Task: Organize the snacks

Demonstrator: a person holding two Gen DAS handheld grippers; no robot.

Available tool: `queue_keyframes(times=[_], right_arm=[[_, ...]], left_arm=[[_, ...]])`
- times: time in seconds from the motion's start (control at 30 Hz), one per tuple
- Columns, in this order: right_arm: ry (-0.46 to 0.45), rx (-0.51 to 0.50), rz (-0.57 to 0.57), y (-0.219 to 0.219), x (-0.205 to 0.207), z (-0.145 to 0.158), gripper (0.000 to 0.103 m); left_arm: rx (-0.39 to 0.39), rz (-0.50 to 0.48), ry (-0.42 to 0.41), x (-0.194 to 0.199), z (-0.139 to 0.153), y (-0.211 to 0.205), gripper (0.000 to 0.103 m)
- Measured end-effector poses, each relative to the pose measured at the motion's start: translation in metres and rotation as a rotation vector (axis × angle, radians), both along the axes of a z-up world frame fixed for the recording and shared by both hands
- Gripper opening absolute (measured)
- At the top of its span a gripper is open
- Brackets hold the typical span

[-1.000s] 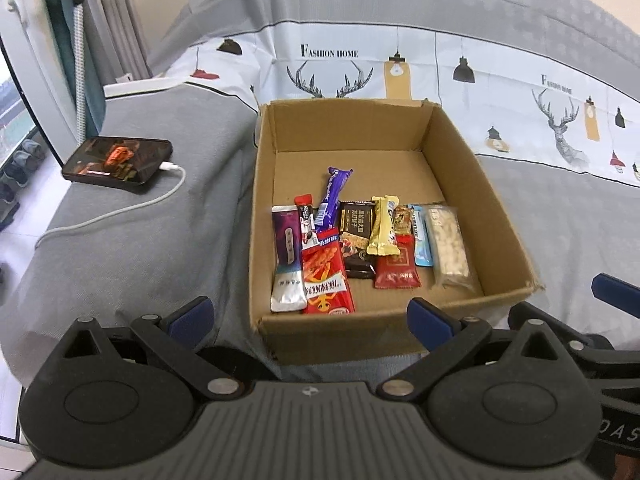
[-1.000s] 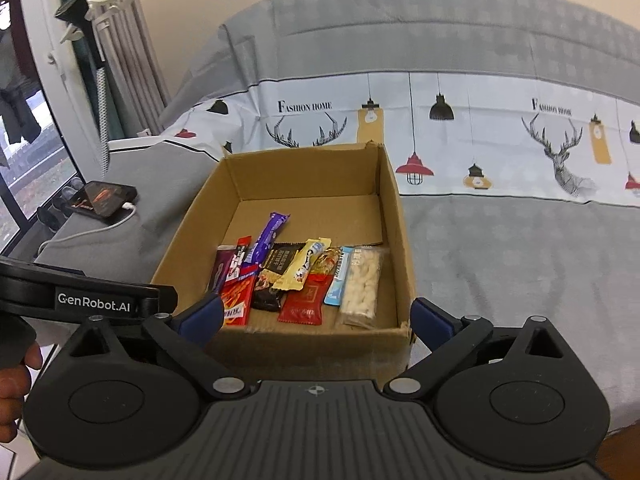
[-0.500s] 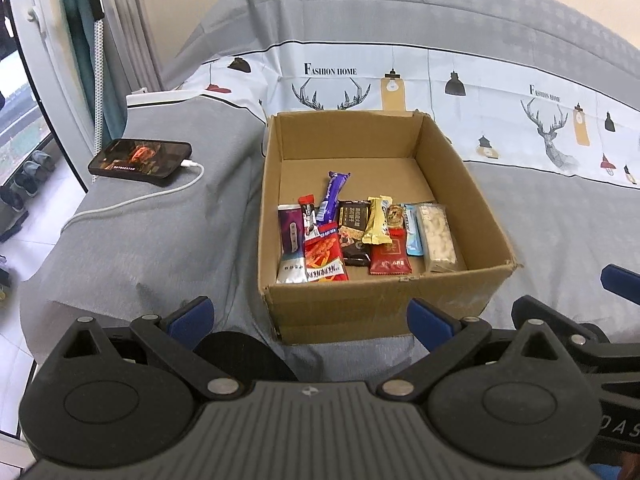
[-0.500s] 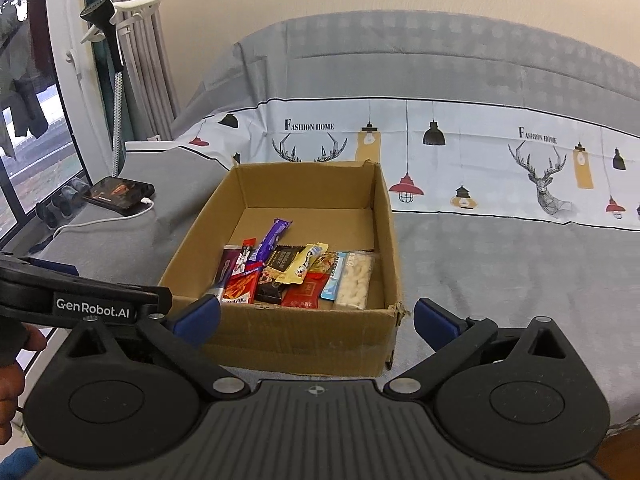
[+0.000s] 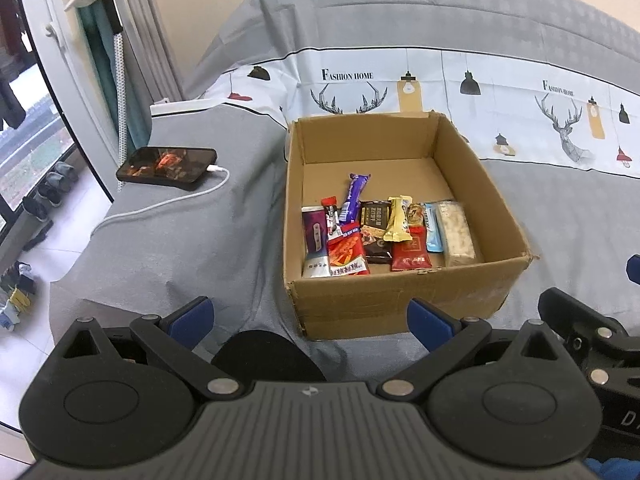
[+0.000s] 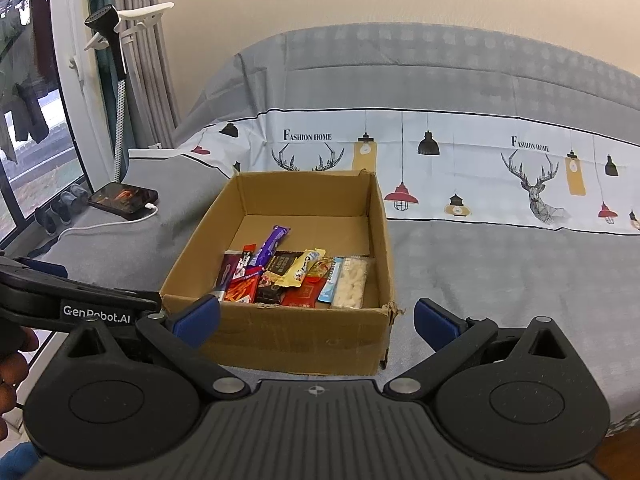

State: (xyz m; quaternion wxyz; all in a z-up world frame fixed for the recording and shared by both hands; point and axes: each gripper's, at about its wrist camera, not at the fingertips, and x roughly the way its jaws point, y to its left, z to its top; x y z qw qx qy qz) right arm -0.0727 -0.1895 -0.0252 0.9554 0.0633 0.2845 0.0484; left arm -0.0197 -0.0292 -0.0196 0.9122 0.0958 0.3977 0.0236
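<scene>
Left wrist view shows your left hand-held gripper (image 5: 310, 316) spread and empty, like the right hand-held gripper (image 6: 316, 318); snacks (image 5: 384, 234) lie in the cardboard box (image 5: 400, 300).

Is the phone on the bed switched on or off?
On. The phone lies flat on the grey bed cover, its screen lit with an orange image, and a white cable is plugged into its end.
</scene>
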Motion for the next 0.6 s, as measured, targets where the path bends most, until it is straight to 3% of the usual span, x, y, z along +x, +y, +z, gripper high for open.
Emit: queue_keyframes(times=[0.6], right_arm=[[0.012, -0.003, -0.007, 0.0006, 0.0013, 0.0002, 0.102]], left_arm=[[-0.003, -0.001, 0.02, -0.0018, -0.001, 0.0016, 0.103]])
